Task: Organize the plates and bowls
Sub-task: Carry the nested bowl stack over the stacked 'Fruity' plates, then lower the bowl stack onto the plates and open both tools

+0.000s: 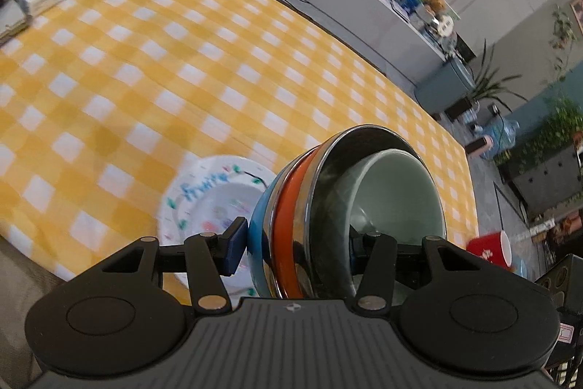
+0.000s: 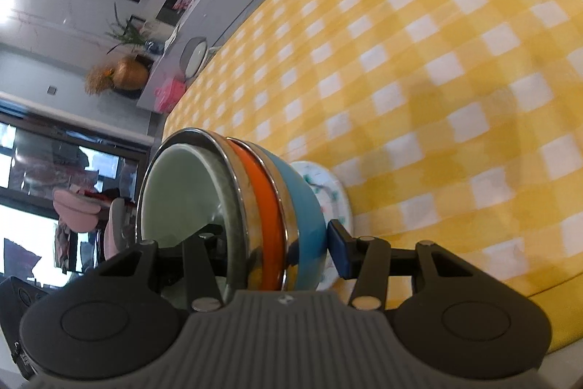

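Two grippers share one load — a nested stack of bowls [image 1: 346,214] tipped on its side. Seen from the left wrist, the left gripper [image 1: 298,245] is clamped across the stack's edge: one blue pad presses the blue outer bowl [image 1: 260,225], the other finger sits inside the pale green inner bowl [image 1: 397,192], so the orange and steel layers are pinched between. Beyond its left finger a white printed plate [image 1: 211,199] lies on the counter [image 1: 182,61] under a yellow checked cloth. The gripper angles steeply downward, the stack's mouth turned to its right.

Seen from the right wrist, the right gripper [image 2: 273,252] holds the same stack [image 2: 233,206] in mirror image — its right pad on the blue wall, its left finger inside the green bowl. The plate [image 2: 337,195] shows just past the blue bowl, apparently clear of it. Gripping both sides likely keeps the heavy, slippery stack from sliding apart while it is carried; this gripper tilts less steeply.
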